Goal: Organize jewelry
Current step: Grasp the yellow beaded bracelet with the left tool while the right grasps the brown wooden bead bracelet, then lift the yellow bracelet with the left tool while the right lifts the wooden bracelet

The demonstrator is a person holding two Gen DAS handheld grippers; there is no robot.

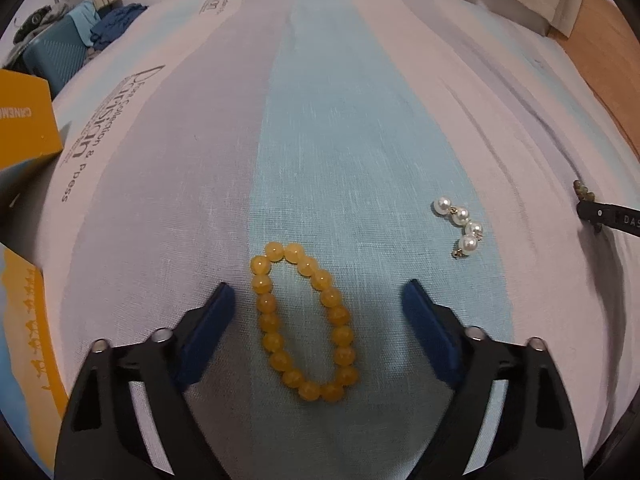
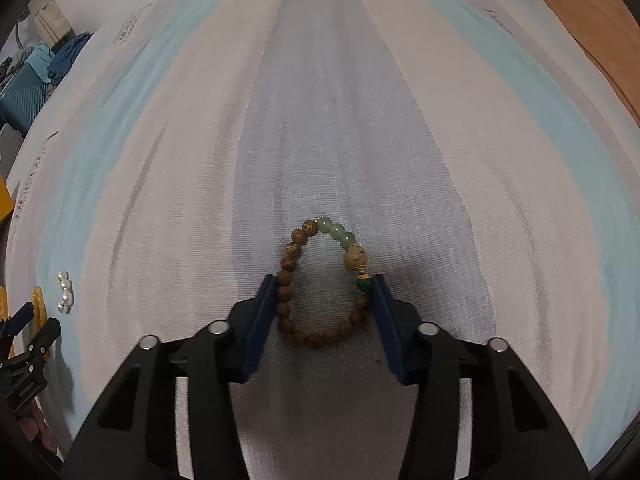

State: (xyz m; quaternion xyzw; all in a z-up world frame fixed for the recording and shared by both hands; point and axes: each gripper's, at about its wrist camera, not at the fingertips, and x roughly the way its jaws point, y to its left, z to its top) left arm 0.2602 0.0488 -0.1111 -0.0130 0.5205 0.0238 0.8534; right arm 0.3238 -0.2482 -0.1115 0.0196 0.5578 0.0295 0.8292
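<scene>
Left wrist: yellow bead bracelet (image 1: 305, 322) between spread jaws.

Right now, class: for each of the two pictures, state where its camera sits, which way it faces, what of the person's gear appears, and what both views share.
Left wrist: sits on the left gripper, faces forward and down at the striped bedsheet; its open blue fingers flank the yellow bead bracelet.
Right wrist: sits on the right gripper, same facing; its fingers touch both sides of the brown and green bracelet.
Shared: the pearl piece, the bedsheet, and each other's gripper at the frame edge.
</scene>
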